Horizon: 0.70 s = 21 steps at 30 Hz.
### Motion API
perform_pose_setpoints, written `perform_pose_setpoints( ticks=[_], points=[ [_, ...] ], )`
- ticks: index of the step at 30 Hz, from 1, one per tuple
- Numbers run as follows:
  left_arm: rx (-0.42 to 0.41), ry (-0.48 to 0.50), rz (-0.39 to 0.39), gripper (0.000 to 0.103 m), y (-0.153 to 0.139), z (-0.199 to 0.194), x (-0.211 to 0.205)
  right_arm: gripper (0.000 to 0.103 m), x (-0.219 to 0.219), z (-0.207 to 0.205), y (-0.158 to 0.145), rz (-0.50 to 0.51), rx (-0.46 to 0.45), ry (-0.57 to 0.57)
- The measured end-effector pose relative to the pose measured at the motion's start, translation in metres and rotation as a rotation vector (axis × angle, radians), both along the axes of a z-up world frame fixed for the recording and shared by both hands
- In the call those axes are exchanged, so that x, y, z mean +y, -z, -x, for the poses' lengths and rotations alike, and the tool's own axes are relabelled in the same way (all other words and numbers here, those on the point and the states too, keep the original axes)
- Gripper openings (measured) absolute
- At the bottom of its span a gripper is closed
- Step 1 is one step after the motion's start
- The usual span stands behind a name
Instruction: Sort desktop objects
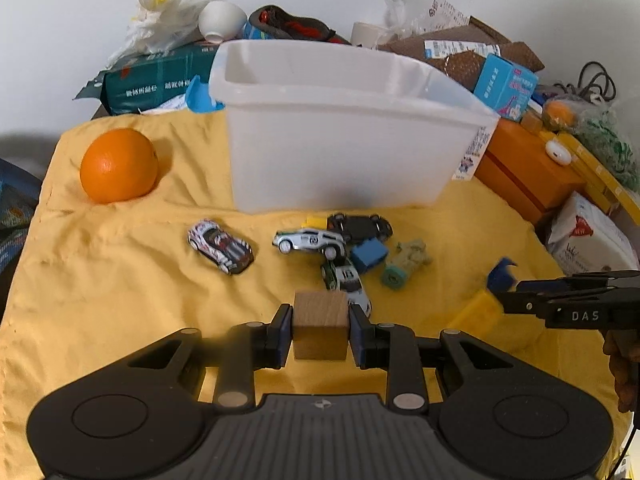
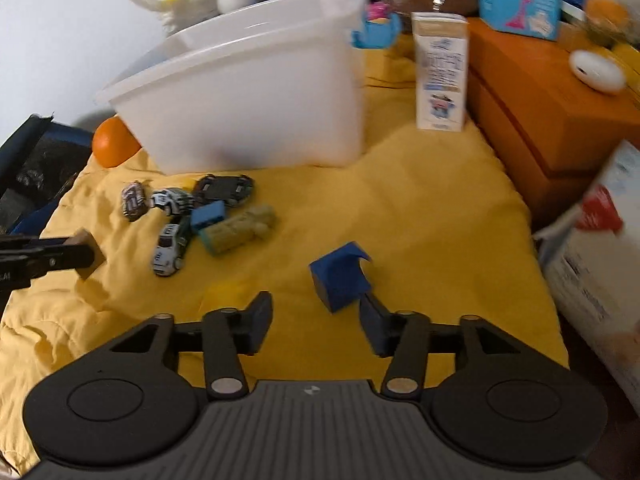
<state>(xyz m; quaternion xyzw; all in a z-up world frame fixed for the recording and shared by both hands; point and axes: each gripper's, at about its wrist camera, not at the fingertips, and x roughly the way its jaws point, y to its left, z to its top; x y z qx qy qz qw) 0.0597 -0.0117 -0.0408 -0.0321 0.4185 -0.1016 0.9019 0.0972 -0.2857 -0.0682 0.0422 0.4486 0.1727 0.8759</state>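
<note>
Left gripper (image 1: 320,330) is clamped on a plain wooden cube (image 1: 320,325), held just above the wrinkled yellow cloth (image 1: 120,280). Right gripper (image 2: 316,322) is spread wide, holding nothing; a blue block w/ a curved notch (image 2: 340,280) sits just ahead of its right finger, contact unclear. A yellow block (image 1: 476,312) lies beside it. Smooth white plastic bin (image 1: 340,148) stands at back, a round orange (image 1: 119,165) to its left. Near the bin: 4 glossy toy cars, e.g. one apart (image 1: 220,246), plus 1 small blue brick (image 1: 369,255) and 1 greenish studded piece (image 1: 404,264).
</note>
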Motion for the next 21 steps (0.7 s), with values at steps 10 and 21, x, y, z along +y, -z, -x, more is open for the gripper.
perform_pose_setpoints(
  ticks=[10, 21],
  points=[
    [0.007, 0.001, -0.011, 0.033, 0.001, 0.003, -0.004, 0.065, 0.011, -0.012, 0.018, 0.086, -0.065, 0.005],
    [0.07, 0.041, -0.091, 0.038, 0.037, -0.031, -0.02, 0.021, 0.002, -0.009, 0.001, 0.039, -0.083, -0.087]
  ],
)
